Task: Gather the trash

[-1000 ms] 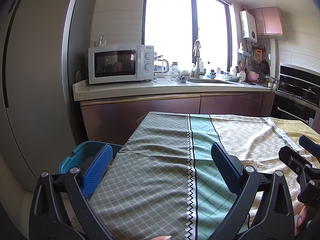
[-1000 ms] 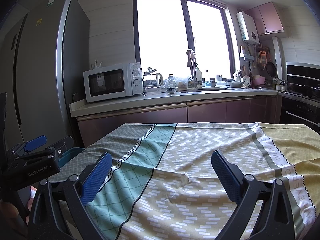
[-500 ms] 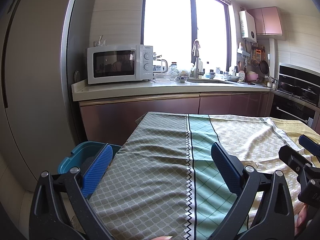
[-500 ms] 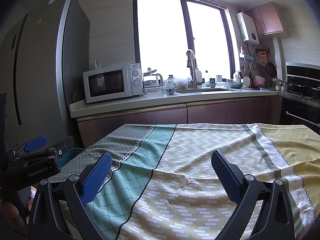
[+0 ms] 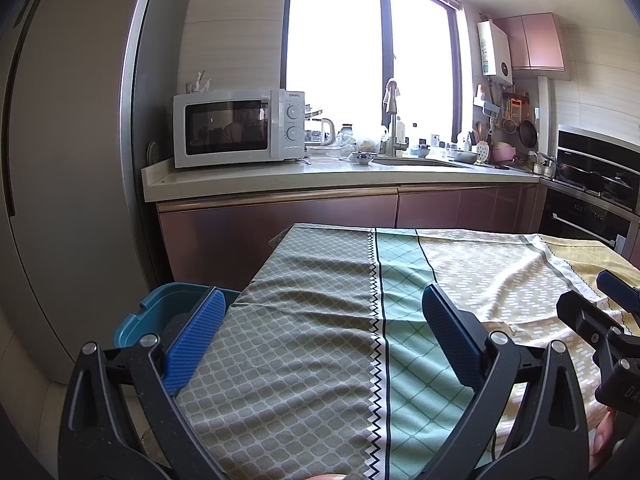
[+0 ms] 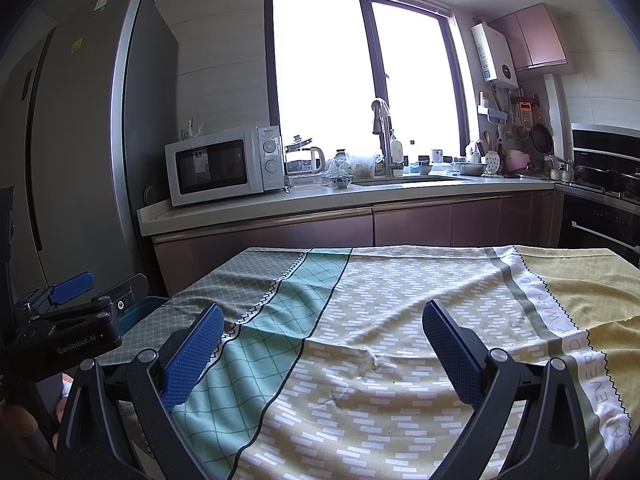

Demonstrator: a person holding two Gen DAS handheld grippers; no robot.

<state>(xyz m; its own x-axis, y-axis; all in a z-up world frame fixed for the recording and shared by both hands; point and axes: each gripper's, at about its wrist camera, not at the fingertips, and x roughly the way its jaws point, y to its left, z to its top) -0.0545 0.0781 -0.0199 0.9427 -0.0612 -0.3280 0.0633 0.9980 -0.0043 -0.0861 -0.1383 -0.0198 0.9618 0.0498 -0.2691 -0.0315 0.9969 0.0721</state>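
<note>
Left claw [image 5: 320, 332] wide, empty, over cloth [image 5: 328, 320]; bin [image 5: 160, 312] just left. Right claw [image 6: 322, 344] wide, empty. No trash visible.

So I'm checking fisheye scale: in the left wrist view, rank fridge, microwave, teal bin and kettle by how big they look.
1. fridge
2. microwave
3. teal bin, partly hidden by the tongs and nearer, so unsure
4. kettle

I see a teal trash bin [image 5: 160, 312] standing open on the floor, just beside the worktop's [image 5: 320, 340] left edge.
</note>
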